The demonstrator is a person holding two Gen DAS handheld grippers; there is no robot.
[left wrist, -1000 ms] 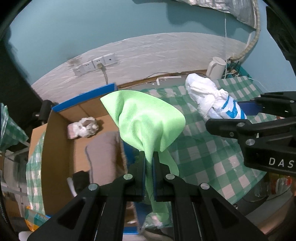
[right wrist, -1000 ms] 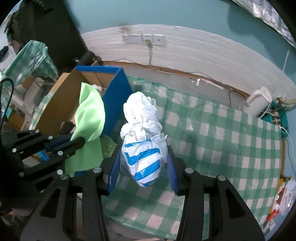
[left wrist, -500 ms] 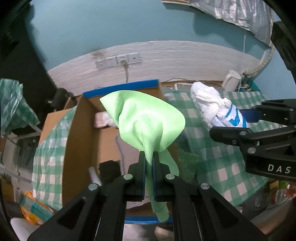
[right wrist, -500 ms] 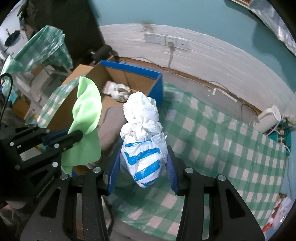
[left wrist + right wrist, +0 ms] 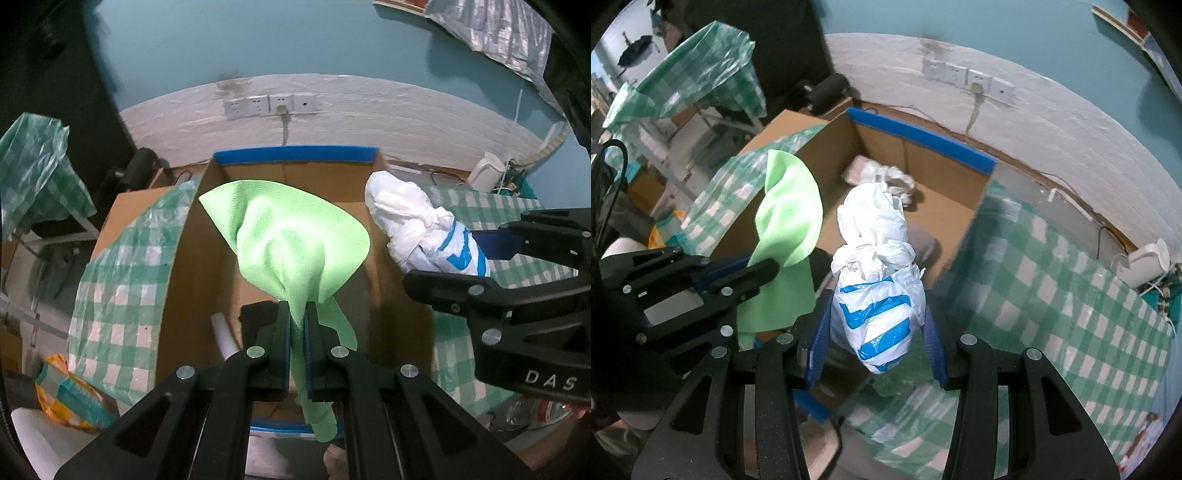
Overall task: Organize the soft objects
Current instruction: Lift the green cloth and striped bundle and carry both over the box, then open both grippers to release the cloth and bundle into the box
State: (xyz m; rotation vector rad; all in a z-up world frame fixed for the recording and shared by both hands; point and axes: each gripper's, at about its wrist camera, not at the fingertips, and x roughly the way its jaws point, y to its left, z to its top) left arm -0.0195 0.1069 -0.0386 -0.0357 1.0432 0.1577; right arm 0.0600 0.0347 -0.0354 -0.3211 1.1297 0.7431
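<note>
Beneath both sets of tongs we see a cardboard box [image 5: 207, 258] with a blue rim, open at the top, standing beside a table under a green checked cloth [image 5: 1071, 295]. The box fills the space below and ahead of our left tongs [image 5: 297, 314] and lies ahead and to the left of our right tongs [image 5: 875, 325].

Our right tongs are spread partway, their blue pads pressing both sides of a knotted white bag with blue stripes [image 5: 877, 295], held in the air with its knotted end pointing toward the box.

Our left tongs are pressed together, pinching a green cloth [image 5: 291, 243] near its middle, so the cloth billows ahead of the tips over the box and a tail hangs below.

Inside the box, beyond the bag, lies a crumpled pale bundle [image 5: 882, 175] against the far wall.
</note>
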